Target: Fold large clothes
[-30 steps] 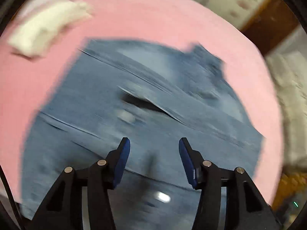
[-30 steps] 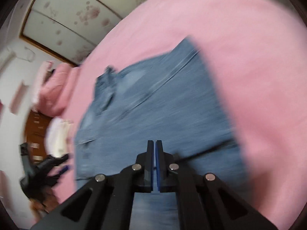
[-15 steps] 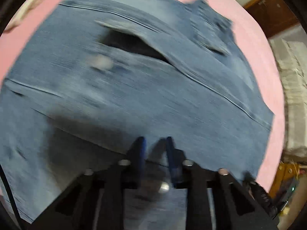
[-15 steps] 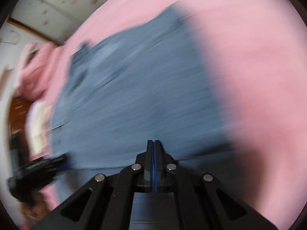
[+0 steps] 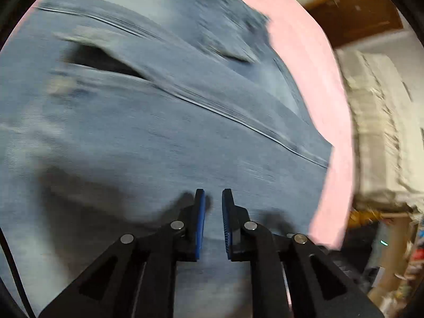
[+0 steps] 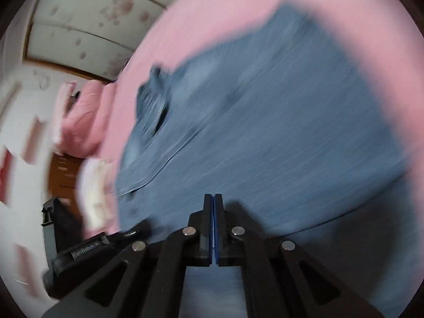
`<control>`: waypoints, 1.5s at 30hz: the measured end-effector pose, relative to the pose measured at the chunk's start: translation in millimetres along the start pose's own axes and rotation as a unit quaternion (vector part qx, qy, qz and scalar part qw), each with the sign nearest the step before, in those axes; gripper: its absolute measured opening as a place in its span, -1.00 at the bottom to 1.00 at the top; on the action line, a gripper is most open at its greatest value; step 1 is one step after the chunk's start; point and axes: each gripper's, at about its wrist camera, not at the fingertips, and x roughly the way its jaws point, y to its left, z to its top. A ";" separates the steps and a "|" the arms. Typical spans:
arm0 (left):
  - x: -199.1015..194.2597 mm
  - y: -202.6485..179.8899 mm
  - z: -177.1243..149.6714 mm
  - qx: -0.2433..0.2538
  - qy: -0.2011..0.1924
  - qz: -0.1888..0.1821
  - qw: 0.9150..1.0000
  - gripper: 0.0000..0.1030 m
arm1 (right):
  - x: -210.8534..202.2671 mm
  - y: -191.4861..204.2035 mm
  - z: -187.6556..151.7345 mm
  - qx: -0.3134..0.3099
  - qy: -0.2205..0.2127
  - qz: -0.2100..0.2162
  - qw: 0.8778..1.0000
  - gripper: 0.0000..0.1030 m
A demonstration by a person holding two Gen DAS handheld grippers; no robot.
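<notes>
Blue denim everywhere: the jeans [image 5: 148, 137] fill most of the left wrist view, spread on the pink bedsheet [image 5: 326, 100], with a dark pocket slit in the upper left of the frame. The left gripper [image 5: 213, 201] sits low centre with a narrow gap between its blue pads; whether cloth is caught there, I cannot tell. In the right wrist view the right gripper [image 6: 213, 204] is clenched tight over the jeans [image 6: 278, 132], nothing visibly pinched.

pink bedsheet [image 5: 328, 100] spread wide | pink pillows [image 6: 87, 114] at its far end | white folded stack [image 6: 92, 193] by edge | floral wardrobe doors [image 6: 87, 23] | cream textured blanket [image 5: 379, 122] alongside
</notes>
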 end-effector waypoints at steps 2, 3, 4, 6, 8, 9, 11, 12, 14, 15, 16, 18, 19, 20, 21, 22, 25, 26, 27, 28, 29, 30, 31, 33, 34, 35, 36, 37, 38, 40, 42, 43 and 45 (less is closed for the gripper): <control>15.1 -10.1 8.8 0.010 0.003 0.011 1.000 -0.81 | 31.5 6.0 2.4 0.013 0.029 0.025 0.999 -1.00; 23.3 -13.4 17.1 0.015 -0.001 0.013 1.000 -0.81 | 43.4 9.7 7.7 0.013 0.030 0.022 0.999 -1.00; 26.4 -14.1 22.8 0.016 -0.004 0.010 1.000 -0.81 | 51.6 15.9 14.5 0.003 0.025 0.010 1.000 -1.00; 31.8 -12.7 38.6 0.013 -0.017 0.003 1.000 -0.81 | 66.9 27.3 29.6 -0.017 0.015 -0.003 1.000 -1.00; 31.9 -9.0 49.7 0.009 -0.027 -0.003 1.000 -0.81 | 74.1 33.1 45.4 -0.039 0.012 -0.007 0.999 -1.00; 30.3 -9.9 54.4 0.010 -0.033 -0.003 0.999 -0.81 | 75.0 37.8 53.9 -0.059 0.008 -0.013 0.998 -1.00; 27.2 -7.7 68.9 0.018 -0.051 0.005 0.999 -0.81 | 71.2 47.6 67.2 -0.109 0.001 -0.032 0.993 -1.00; 26.1 -6.5 75.0 0.021 -0.060 0.010 0.998 -0.81 | 68.3 51.4 76.5 -0.139 -0.008 -0.044 0.989 -1.00; 13.4 4.1 82.8 0.025 -0.084 0.038 0.995 -0.81 | 61.0 49.4 93.2 -0.176 -0.015 -0.068 0.982 -1.00; 8.5 9.8 87.7 0.022 -0.088 0.046 0.995 -0.82 | 60.8 46.4 102.4 -0.188 -0.013 -0.091 0.978 -1.00; 0.5 19.2 92.0 0.019 -0.091 0.059 0.994 -0.83 | 55.1 39.2 113.2 -0.205 -0.008 -0.119 0.971 -1.00; -18.0 39.4 98.0 0.010 -0.099 0.084 0.991 -0.84 | 33.2 20.5 125.4 -0.226 -0.017 -0.143 0.963 -1.00; -30.4 52.7 101.2 0.007 -0.113 0.120 0.986 -0.85 | 21.4 11.2 131.3 -0.230 -0.036 -0.170 0.957 -1.00; -39.4 64.1 103.2 0.006 -0.122 0.139 0.983 -0.90 | 4.9 -1.3 140.1 -0.227 -0.064 -0.207 0.949 -1.00; -46.3 77.9 106.2 0.001 -0.121 0.131 0.984 -0.98 | -8.7 -11.5 146.8 -0.216 -0.076 -0.209 0.951 -1.00; -49.1 88.2 107.8 -0.005 -0.111 0.105 0.988 -0.98 | -19.9 -19.4 151.3 -0.204 -0.092 -0.238 0.945 -1.00; -51.5 89.2 106.1 -0.009 -0.111 0.109 0.988 -0.98 | -36.2 -21.4 150.0 -0.206 -0.129 -0.356 0.902 -1.00; -52.2 79.2 104.6 -0.002 -0.111 0.136 0.984 -0.98 | -37.3 -18.0 146.4 -0.201 -0.138 -0.392 0.887 -1.00; -52.7 72.2 101.6 0.002 -0.114 0.144 0.983 -0.89 | -38.5 -12.4 140.9 -0.201 -0.141 -0.394 0.886 -1.00; -53.9 59.4 96.1 0.008 -0.121 0.143 0.982 -0.84 | -38.4 -3.3 133.8 -0.204 -0.151 -0.373 0.893 -1.00; -52.4 47.5 88.2 0.013 -0.126 0.130 0.983 -0.77 | -43.5 5.0 123.3 -0.207 -0.169 -0.356 0.896 -1.00; -52.6 35.6 79.3 0.018 -0.127 0.103 0.986 -0.73 | -45.8 15.4 112.6 -0.208 -0.187 -0.330 0.902 -1.00; -51.6 28.2 73.0 0.021 -0.123 0.087 0.988 -0.71 | -46.9 24.3 101.8 -0.205 -0.193 -0.288 0.915 -1.00; -41.8 11.2 59.7 0.023 -0.108 0.065 0.992 -0.70 | -41.9 40.1 79.3 -0.193 -0.181 -0.208 0.942 -1.00; -34.4 5.2 51.2 0.024 -0.093 0.053 0.994 -0.70 | -37.7 47.7 70.3 -0.193 -0.178 -0.191 0.946 -1.00; -27.9 2.1 44.8 0.023 -0.081 0.049 0.995 -0.70 | -31.0 53.9 59.5 -0.201 -0.159 -0.166 0.952 -1.00; -20.7 -0.5 37.4 0.020 -0.068 0.047 0.996 -0.70 | -22.4 57.3 49.6 -0.209 -0.132 -0.141 0.959 -1.00; -13.7 -1.5 30.6 0.019 -0.054 0.044 0.997 -0.70 | -12.8 60.0 42.8 -0.208 -0.112 -0.132 0.963 -1.00; -5.7 -1.7 23.8 0.019 -0.038 0.046 0.998 -0.70 | -3.2 61.7 34.8 -0.208 -0.090 -0.125 0.966 -1.00; -1.1 -1.6 11.4 0.026 -0.034 0.054 0.998 -0.70 | 9.6 60.7 19.9 -0.222 -0.050 -0.116 0.967 -1.00; -3.8 1.4 7.8 0.035 -0.041 0.061 0.997 -0.70 | 19.6 53.9 10.6 -0.230 -0.020 -0.133 0.964 -1.00; -6.8 5.0 7.6 0.041 -0.042 0.074 0.995 -0.70 | 21.1 44.4 12.5 -0.227 -0.008 -0.135 0.964 -1.00; -11.8 14.0 10.4 0.051 -0.040 0.072 0.995 -0.89 | 11.9 23.9 25.3 -0.220 -0.008 -0.093 0.971 -1.00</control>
